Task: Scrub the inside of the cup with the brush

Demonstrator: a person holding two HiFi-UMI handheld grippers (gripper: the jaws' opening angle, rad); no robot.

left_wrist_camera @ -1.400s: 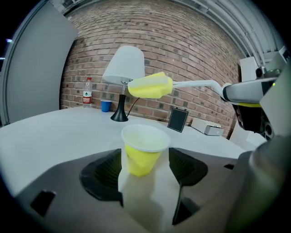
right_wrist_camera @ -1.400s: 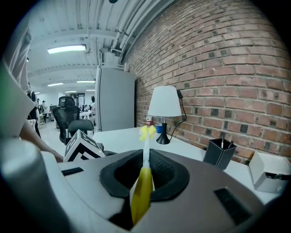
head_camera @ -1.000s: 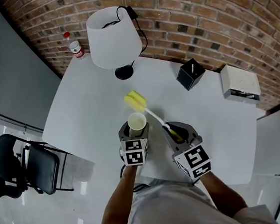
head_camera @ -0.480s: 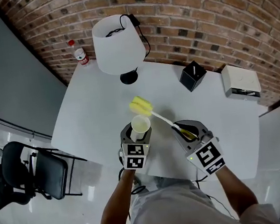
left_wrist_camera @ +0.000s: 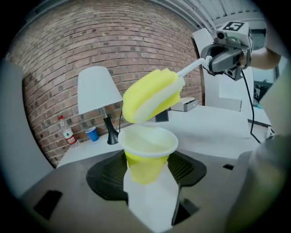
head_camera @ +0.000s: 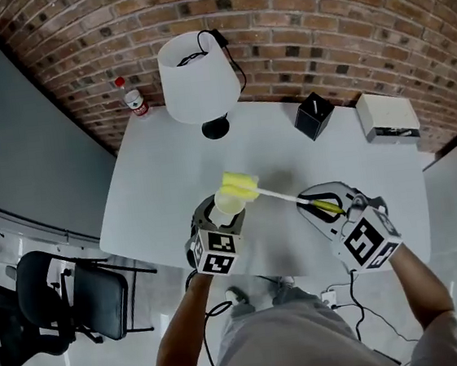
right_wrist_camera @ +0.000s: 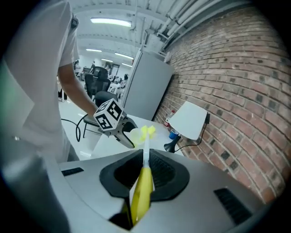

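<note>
I've got the cup point(head_camera: 225, 206) upright, mouth up, pinched in the left claw point(head_camera: 215, 221) and lifted off the white table point(head_camera: 162, 177). That claw's jaws have just been closing a touch, with the cup between them. The right claw point(head_camera: 326, 205) is clamped on the brush point(head_camera: 283, 197) by its yellow handle. The brush's long axis runs almost straight across the head view, from the handle at the right to the yellow sponge head point(head_camera: 240, 187) at the left. In the left gripper view the head is tilted just over the cup's rim, not down inside; I can't tell whether it touches. A second ago the brush pointed more away from me, with the head beyond the cup. Now it lies more sideways, the right claw is further out to my right, and the head is over the mouth. On the table, well apart from the cup: white lamp point(head_camera: 198, 75), black box point(head_camera: 314, 116), white box point(head_camera: 387, 117), water bottle point(head_camera: 135, 101). Brick wall point(head_camera: 341, 17) behind, black chair point(head_camera: 69, 291) on a glossy floor.
</note>
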